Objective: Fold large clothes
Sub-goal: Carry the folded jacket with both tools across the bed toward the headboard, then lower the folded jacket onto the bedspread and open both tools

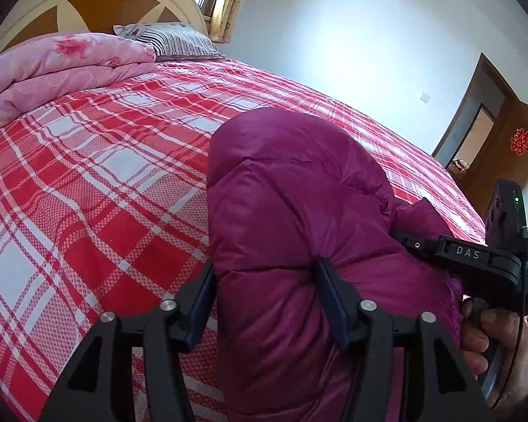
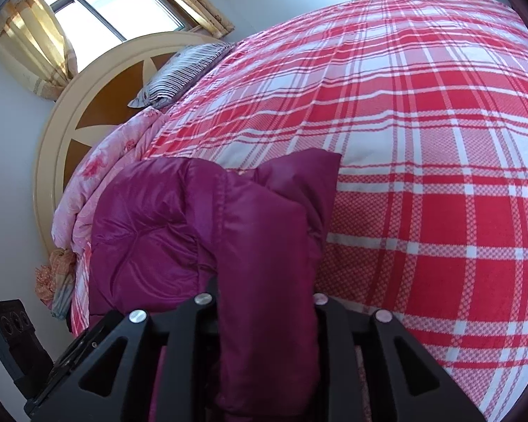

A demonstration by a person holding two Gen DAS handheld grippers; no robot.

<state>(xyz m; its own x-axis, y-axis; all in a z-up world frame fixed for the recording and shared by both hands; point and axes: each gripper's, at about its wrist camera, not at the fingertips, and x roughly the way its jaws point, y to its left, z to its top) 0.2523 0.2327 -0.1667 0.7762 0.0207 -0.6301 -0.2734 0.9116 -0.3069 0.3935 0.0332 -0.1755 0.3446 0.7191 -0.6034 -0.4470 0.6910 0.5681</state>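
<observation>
A puffy magenta down jacket (image 1: 292, 204) is bunched up above the red and white plaid bed (image 1: 88, 183). My left gripper (image 1: 264, 281) is shut on a thick fold of the jacket, which bulges up between its fingers (image 1: 329, 292). My right gripper shows at the right of the left wrist view, its black body (image 1: 475, 260) against the jacket's far side. In the right wrist view my right gripper (image 2: 264, 302) is shut on another fold of the jacket (image 2: 264, 246); its fingertips are hidden by the cloth. The rest of the jacket (image 2: 151, 218) hangs to the left.
A folded pink floral quilt (image 1: 63, 70) and a striped pillow (image 1: 176, 40) lie by the round headboard (image 1: 88, 0). A window with yellow curtains (image 2: 98, 3) is behind. A brown door (image 1: 503, 140) stands at the right. The plaid sheet (image 2: 440, 140) spreads wide.
</observation>
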